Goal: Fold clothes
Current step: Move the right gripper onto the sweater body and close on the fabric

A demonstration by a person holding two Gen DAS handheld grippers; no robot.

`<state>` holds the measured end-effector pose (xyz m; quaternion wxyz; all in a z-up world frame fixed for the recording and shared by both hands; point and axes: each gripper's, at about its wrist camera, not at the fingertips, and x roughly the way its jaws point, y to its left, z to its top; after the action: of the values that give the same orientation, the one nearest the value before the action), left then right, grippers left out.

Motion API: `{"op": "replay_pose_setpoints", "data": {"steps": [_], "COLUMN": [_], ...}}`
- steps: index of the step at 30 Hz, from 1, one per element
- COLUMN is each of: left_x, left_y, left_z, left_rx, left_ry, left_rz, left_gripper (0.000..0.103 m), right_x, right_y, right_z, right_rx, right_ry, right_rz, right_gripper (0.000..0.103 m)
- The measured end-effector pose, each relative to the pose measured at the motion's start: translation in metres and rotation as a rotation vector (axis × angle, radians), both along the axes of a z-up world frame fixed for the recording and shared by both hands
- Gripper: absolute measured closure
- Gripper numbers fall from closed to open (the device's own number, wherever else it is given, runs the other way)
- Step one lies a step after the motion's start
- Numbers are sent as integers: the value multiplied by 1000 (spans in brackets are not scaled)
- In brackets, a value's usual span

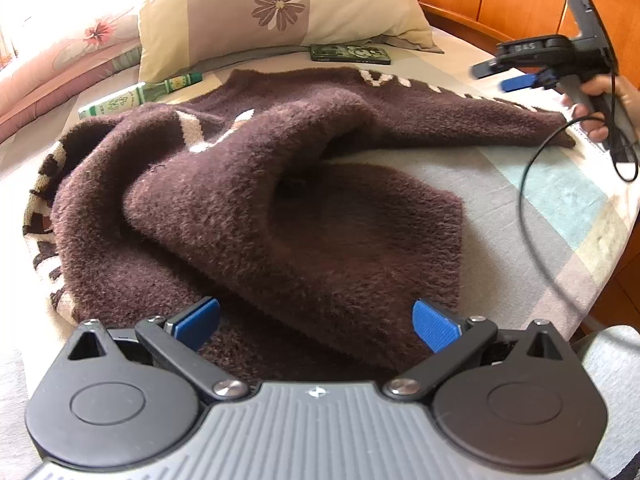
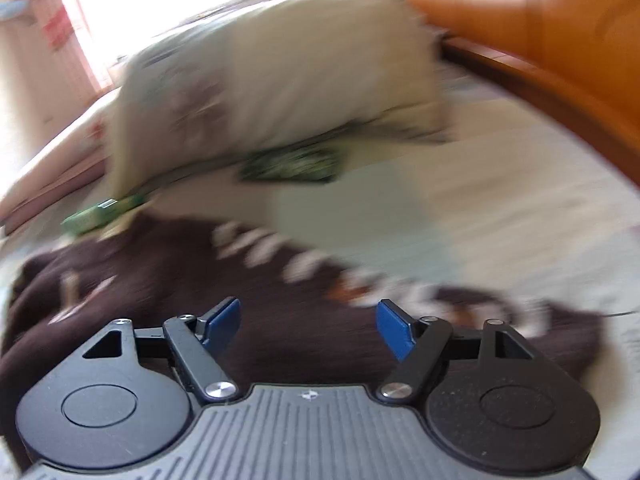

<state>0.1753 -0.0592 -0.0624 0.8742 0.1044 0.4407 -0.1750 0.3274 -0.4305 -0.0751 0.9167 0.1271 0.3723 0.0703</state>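
Across the bed (image 1: 540,196) our brown sweater (image 1: 248,200) lies rumpled; left gripper (image 1: 316,326) and right gripper (image 2: 308,326) hover wide, holding nothing, ready to grasp.

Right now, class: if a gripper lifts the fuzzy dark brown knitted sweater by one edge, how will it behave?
The fuzzy dark brown knitted sweater probably droops limply, since it already lies in soft humps and folds. Its thick pile suggests some weight and good grip against the blue pads. Likely it drags rather than slides on the bedsheet.
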Motion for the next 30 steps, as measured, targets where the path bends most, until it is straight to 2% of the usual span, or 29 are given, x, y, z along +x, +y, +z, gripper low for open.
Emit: {"op": "replay_pose_setpoints", "data": {"steps": [6,9,12,15,18,20,22,26,27,28,29,30], "left_x": [1,2,2,3,4,4,4,3,3,3,3,3], "left_y": [8,12,16,20,24,26,28,33,34,35,37,38], "left_z": [-1,-3,-4,-5,-8,-7,-7,-6,-6,-6,-6,-6], "left_rx": [0,-4,-7,-9,-5,-2,1,7,8,10,11,13], "left_ry": [-2,1,4,8,8,7,6,4,3,3,2,1], "left_rz": [20,23,27,38,53,60,67,81,84,88,91,95], "left_gripper": [1,1,1,1,1,1,1,1,1,1,1,1], "right_x": [-7,-5,5,12,13,5,3,2,2,2,2,2], "right_y": [99,131,148,143,127,119,117,110,109,107,105,104], "right_z": [-18,-36,-58,-66,-77,-87,-91,-83,-81,-79,-77,-75], "right_rx": [75,100,122,225,406,500,535,478,463,448,433,419], "right_ry": [58,115,152,106,73,41,13,-11,-17,-23,-29,-35], "right_rz": [279,347,319,237,122,51,-8,-38,-45,-52,-59,-66], "right_gripper": [24,24,24,24,24,27,30,34,37,57,72,73]}}
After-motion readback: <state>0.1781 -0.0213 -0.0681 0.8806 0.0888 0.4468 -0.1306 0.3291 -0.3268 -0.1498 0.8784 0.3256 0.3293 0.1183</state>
